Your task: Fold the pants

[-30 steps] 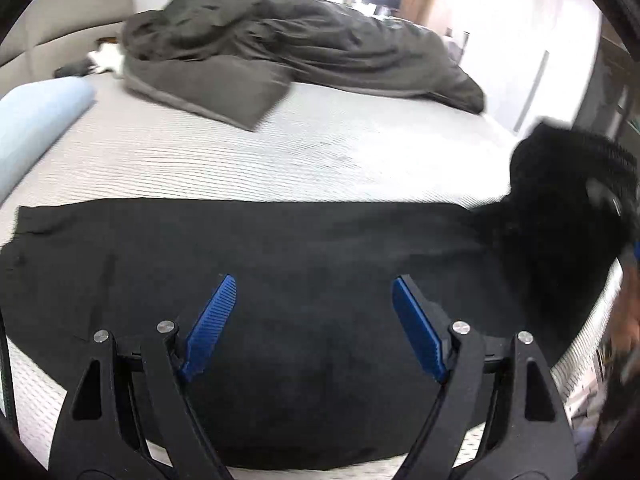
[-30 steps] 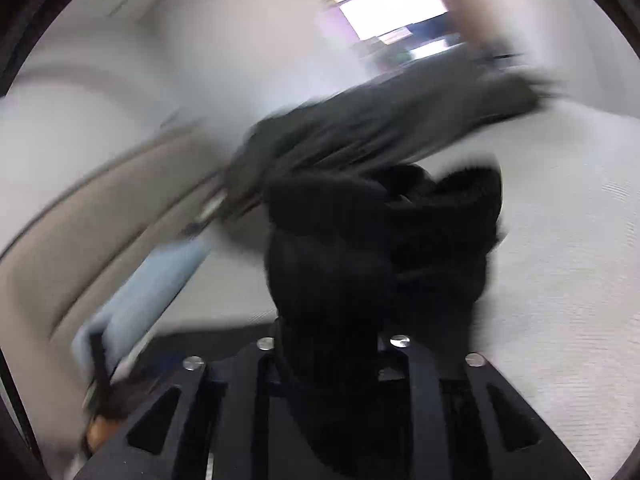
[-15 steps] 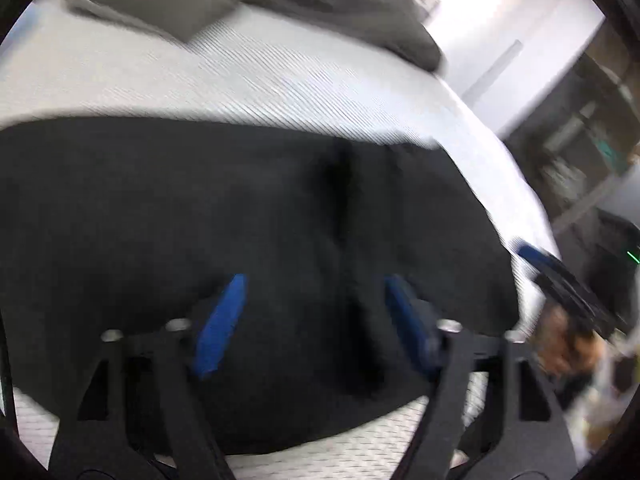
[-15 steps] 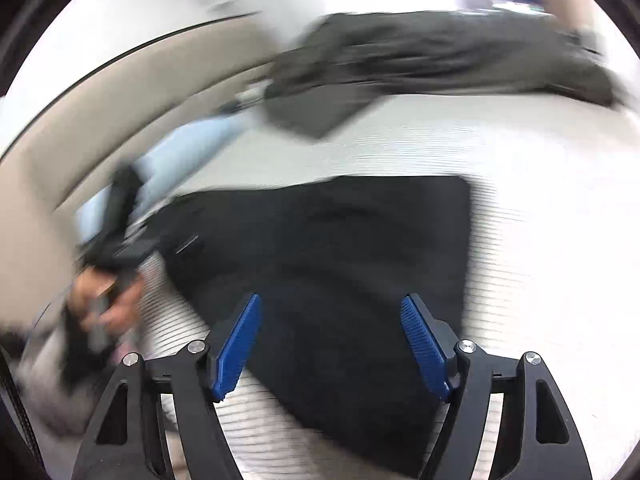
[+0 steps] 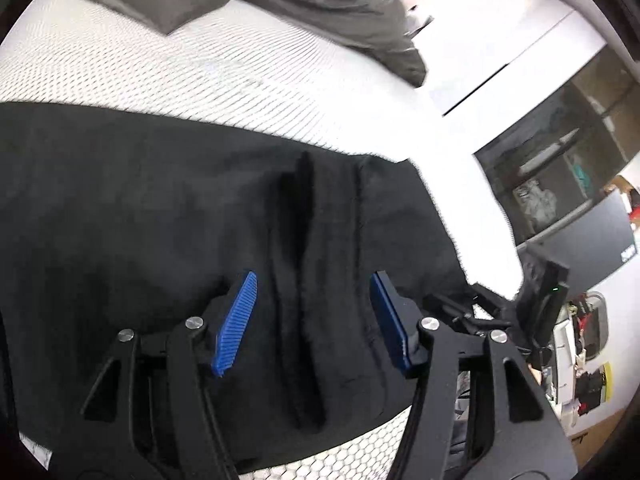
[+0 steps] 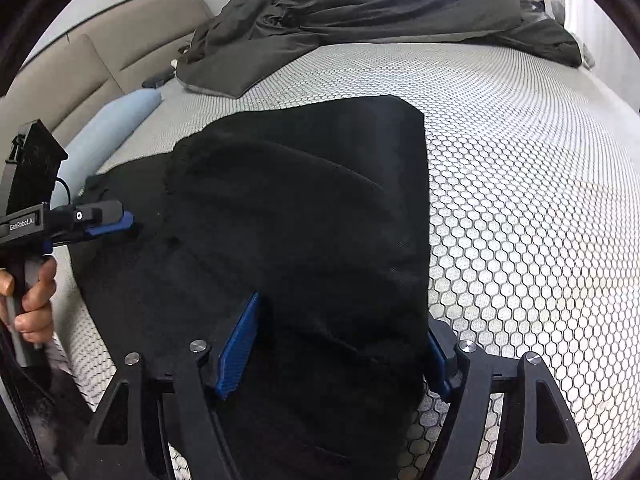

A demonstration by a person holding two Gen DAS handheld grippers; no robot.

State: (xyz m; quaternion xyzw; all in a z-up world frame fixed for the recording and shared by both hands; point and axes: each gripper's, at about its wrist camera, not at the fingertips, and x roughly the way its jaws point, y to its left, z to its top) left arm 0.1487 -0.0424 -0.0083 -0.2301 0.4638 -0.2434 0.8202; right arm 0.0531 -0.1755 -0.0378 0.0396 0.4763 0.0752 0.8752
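Observation:
Black pants (image 5: 160, 220) lie flat across the white bed, with one end folded over onto the rest (image 6: 300, 200). My left gripper (image 5: 313, 280) hovers low over the fold, where a ridge of cloth runs between its blue pads. Its jaws are closing and the pads do not press on the cloth. The right wrist view shows this left gripper (image 6: 124, 220) from the side at the pants' left part, with a hand (image 6: 36, 300) on its handle. My right gripper (image 6: 342, 316) is open over the folded end, and the cloth edge partly hides its right pad.
A rumpled dark grey duvet (image 6: 360, 8) fills the far side of the honeycomb-patterned mattress (image 6: 520, 160). A light blue bolster (image 6: 112, 120) lies by the beige headboard (image 6: 80, 64). Dark shelves and a monitor (image 5: 580, 240) stand beyond the bed's right edge.
The right gripper has let go of the bunched pants end, which now lies folded over the rest. Both grippers have tilted down and sunk toward the cloth. The left jaws have narrowed.

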